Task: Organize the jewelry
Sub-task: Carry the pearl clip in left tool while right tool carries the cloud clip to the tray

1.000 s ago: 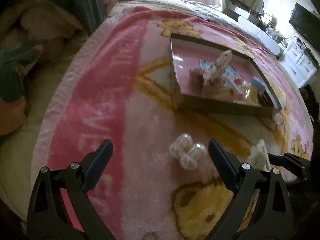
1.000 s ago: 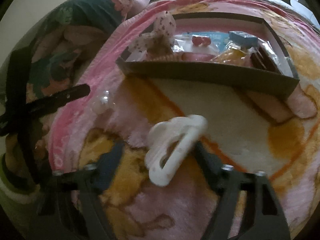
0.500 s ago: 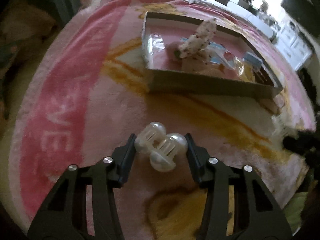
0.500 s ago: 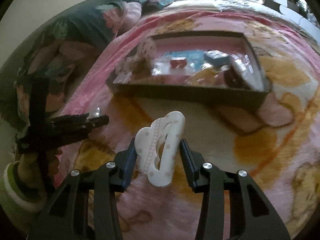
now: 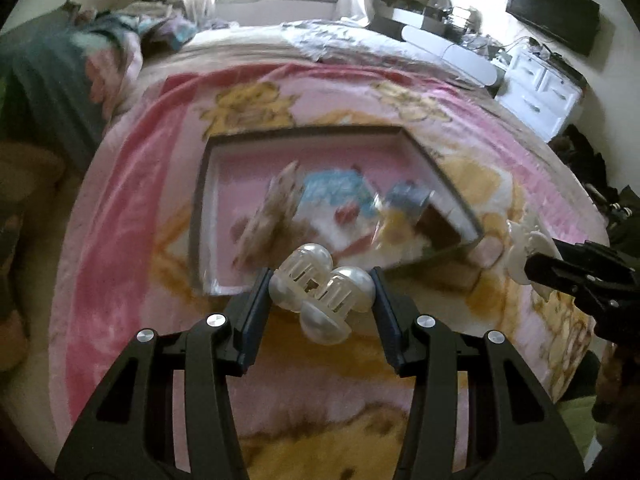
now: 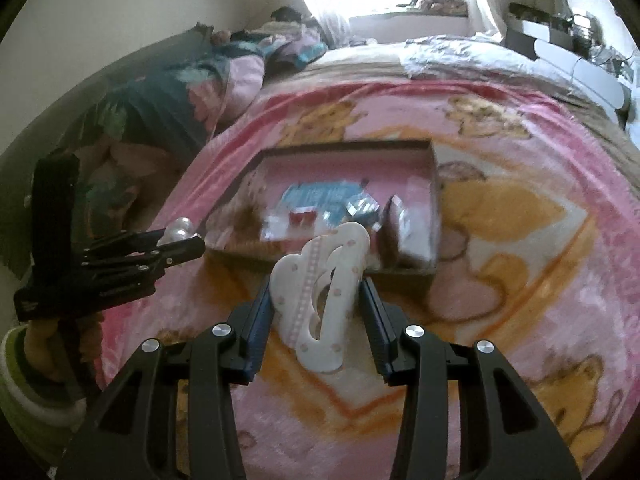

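My left gripper point(image 5: 320, 294) is shut on a pearly hair claw point(image 5: 322, 292) made of round translucent lobes, held above the pink blanket just short of the tray. My right gripper point(image 6: 318, 300) is shut on a white cloud-shaped hair clip point(image 6: 320, 300) dotted with pink. Both hang in front of a shallow dark-walled tray point(image 5: 200, 208) point(image 6: 434, 168) with a pink floor. Inside it lie a spotted bow point(image 5: 276, 208), a blue card point(image 6: 316, 196) and several small packets, all blurred. Each gripper shows in the other's view: the right one point(image 5: 528, 258), the left one point(image 6: 184, 238).
The tray rests on a pink and yellow cartoon blanket point(image 5: 120, 240) spread over a bed. Rumpled dark bedding point(image 6: 160, 112) lies at the left. White drawers point(image 5: 540, 88) and a wall screen point(image 5: 552, 12) stand at the far right. A green-cuffed sleeve point(image 6: 28, 384) holds the left tool.
The left gripper closed on the pearly claw, which lay on the blanket before. Both grippers lifted their clips off the blanket and moved toward the tray, whose inside now shows more from above.
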`<state>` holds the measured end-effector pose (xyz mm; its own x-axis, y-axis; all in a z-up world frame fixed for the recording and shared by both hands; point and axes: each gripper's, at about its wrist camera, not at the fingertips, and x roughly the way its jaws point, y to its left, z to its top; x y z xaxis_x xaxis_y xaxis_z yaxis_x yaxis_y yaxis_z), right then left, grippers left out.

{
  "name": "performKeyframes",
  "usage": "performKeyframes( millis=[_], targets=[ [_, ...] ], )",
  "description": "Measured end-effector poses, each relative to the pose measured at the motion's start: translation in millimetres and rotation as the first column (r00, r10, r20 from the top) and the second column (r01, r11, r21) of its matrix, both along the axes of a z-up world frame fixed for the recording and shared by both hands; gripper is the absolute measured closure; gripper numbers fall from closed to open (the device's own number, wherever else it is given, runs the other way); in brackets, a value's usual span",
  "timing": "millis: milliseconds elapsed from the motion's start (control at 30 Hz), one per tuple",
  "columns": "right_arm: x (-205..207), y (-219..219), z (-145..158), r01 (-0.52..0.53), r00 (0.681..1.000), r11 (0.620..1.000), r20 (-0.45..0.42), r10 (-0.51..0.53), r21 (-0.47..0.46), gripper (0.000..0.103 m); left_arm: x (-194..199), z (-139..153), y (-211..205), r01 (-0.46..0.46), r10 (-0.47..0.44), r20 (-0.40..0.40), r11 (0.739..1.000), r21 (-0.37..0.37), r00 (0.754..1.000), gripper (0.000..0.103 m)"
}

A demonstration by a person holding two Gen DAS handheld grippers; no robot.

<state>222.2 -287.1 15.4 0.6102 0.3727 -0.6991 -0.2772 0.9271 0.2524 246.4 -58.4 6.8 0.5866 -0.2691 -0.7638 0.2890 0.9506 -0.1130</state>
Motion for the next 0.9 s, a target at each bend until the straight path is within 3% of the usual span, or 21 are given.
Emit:
performKeyframes(
  millis=[467,900],
  targets=[
    [46.0,-31.2,25.2,0.054,0.994,0.998,0.093,-0.052,-0.018,0.062,42.7,21.8,-43.8,0.034,-0.035,0.051,0.999,0.02,0.998,0.063],
    [88.2,-25.6,-26.3,0.043,0.999,0.997,-0.014,-0.044,-0.058,0.062,78.5,-23.1,-49.7,0.011,-0.01,-0.041,0.999,0.034,0.999,0.063]
  ],
)
